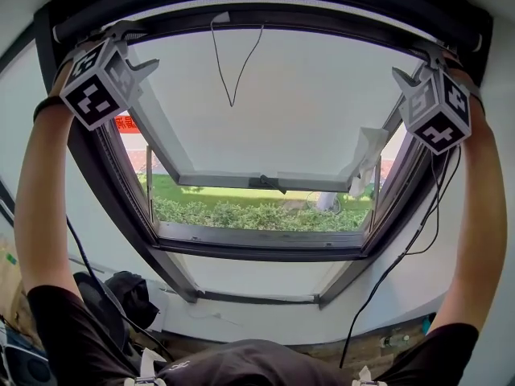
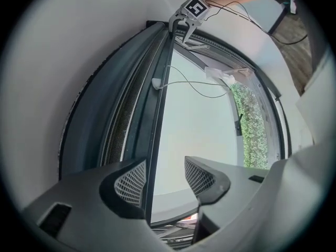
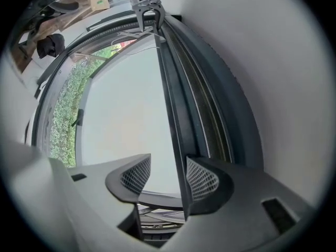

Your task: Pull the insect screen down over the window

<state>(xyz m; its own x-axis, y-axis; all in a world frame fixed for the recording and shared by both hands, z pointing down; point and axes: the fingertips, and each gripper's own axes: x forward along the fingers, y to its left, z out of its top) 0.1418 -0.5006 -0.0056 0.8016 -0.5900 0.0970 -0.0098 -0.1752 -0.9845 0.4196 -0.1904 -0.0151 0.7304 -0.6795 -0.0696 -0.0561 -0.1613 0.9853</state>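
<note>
The insect screen [image 1: 273, 5] sits fully rolled up in its dark housing along the top of the window frame [image 1: 121, 207], with none of it drawn over the opening. Both arms reach up to its two ends. In the left gripper view, the left gripper [image 2: 165, 176] has its jaws apart around the thin dark edge of the pull bar [image 2: 156, 130]. That edge runs just beside one pad, and there is a clear gap to the other. The right gripper [image 3: 169, 178] matches it at the far end, with its jaws spread and the bar's edge close against one pad, but not pinched. Below the bar the top-hung sash [image 1: 273, 95] tilts outward, with its handle [image 1: 265, 183] on the lower rail. A green hedge [image 1: 257, 214] shows through the gap beneath. A thin cord [image 1: 233, 87] hangs in a V from the top across the pane. A scrap of white film [image 1: 366, 159] clings to the frame's right-hand rail, at the sash's lower corner. The two side rails run down unobstructed — only the right gripper's black cable [image 1: 402, 252] hangs outside the right one.
</note>
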